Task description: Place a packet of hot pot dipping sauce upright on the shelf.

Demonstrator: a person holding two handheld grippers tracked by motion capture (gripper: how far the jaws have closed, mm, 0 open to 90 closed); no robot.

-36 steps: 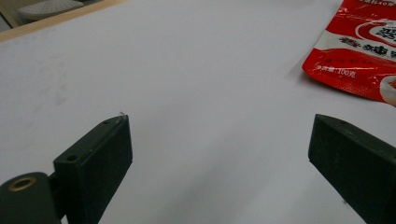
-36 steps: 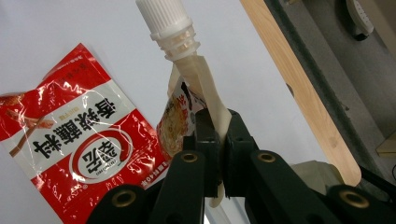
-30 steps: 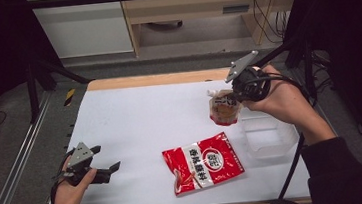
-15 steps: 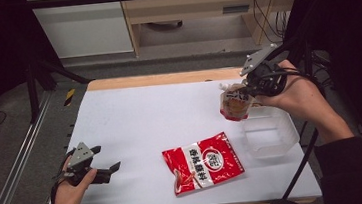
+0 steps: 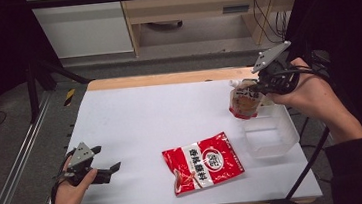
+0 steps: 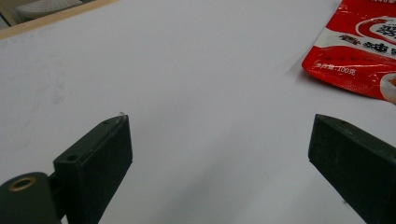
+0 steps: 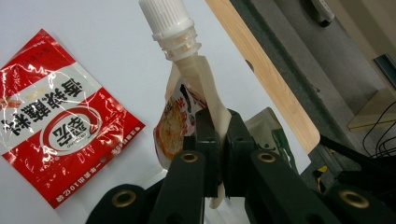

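The white surface [image 5: 160, 119] is matte and flat. On it, beside the glossy, crinkled red packet [image 5: 203, 162], a clear, thin-walled plastic tub [image 5: 271, 133] is set. Above its far edge a soft spouted pouch [image 5: 243, 101] is pinched along its thin edge by the right tool [image 7: 217, 140]; it could slip or swing past the rim. The left tool [image 5: 106, 172] is spread, empty.

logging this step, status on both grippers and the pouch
Right gripper shut on spout pouch, held above the table beside the clear tub. Left gripper open, low over the table. Red packet lies flat, clear of the tub.
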